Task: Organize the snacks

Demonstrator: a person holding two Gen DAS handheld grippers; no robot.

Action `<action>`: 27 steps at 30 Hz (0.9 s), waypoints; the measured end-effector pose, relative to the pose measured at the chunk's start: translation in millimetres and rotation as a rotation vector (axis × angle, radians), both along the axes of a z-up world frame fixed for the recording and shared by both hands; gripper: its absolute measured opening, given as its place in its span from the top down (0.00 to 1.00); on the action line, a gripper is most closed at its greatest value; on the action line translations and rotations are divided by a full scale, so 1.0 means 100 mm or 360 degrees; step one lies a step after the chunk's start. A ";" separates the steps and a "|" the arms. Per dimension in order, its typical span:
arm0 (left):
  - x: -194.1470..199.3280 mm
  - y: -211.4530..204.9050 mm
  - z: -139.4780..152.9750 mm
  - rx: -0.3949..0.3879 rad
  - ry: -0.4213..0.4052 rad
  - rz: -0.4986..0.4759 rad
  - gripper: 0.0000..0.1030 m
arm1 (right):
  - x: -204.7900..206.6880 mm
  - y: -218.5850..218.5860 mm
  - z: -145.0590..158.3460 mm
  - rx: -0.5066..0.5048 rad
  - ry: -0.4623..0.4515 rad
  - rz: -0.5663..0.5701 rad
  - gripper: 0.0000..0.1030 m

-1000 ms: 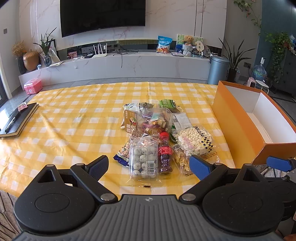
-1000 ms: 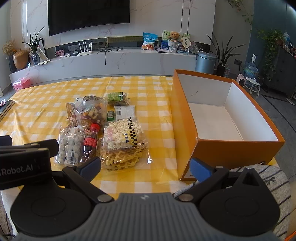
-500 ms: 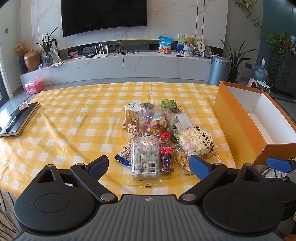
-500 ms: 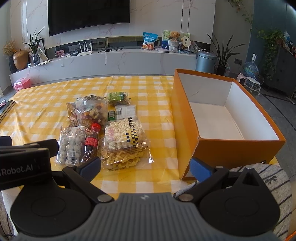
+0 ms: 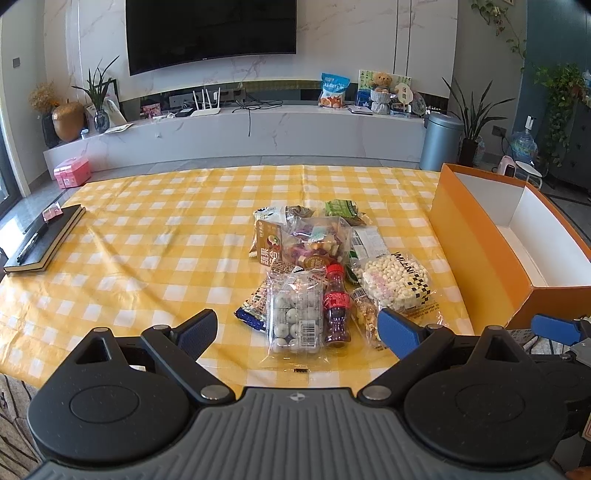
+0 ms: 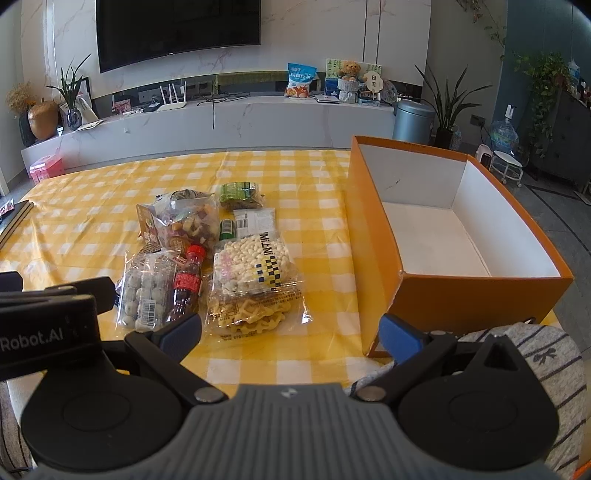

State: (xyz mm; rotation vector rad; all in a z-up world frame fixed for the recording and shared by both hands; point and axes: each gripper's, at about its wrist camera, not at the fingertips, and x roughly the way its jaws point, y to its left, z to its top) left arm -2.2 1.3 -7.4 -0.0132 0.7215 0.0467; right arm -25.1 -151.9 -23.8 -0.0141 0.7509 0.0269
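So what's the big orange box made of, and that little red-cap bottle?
The orange box looks like cardboard: matte, with thin flat walls, folded corners and a plain white inside. The small bottle looks like clear, shiny plastic, since dark drink shows through it; its red cap is probably plastic too.

Probably a home living room: wall television (image 5: 210,33), teddy bear (image 5: 380,81).

Left hand-held gripper (image 5: 297,330): black arms, blue pads, grey ribbed body. Grey striped garment (image 6: 546,354), bow print.
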 end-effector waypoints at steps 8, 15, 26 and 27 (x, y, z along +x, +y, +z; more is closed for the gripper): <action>0.01 0.02 -0.01 -0.0003 0.0010 -0.0004 0.00 | 0.00 0.02 -0.01 -0.0004 0.0005 -0.0001 0.03; 0.04 0.14 -0.01 -0.0038 0.0003 0.0030 0.00 | 0.02 0.03 -0.05 0.0041 0.0009 0.0005 0.03; 0.11 0.57 -0.14 -0.0067 -0.0158 0.0064 0.00 | 0.08 0.19 -0.20 0.0107 -0.0107 0.0202 0.03; 0.13 0.59 -0.17 -0.0083 -0.0156 0.0047 0.00 | 0.12 0.21 -0.22 0.0103 -0.0094 0.0200 0.03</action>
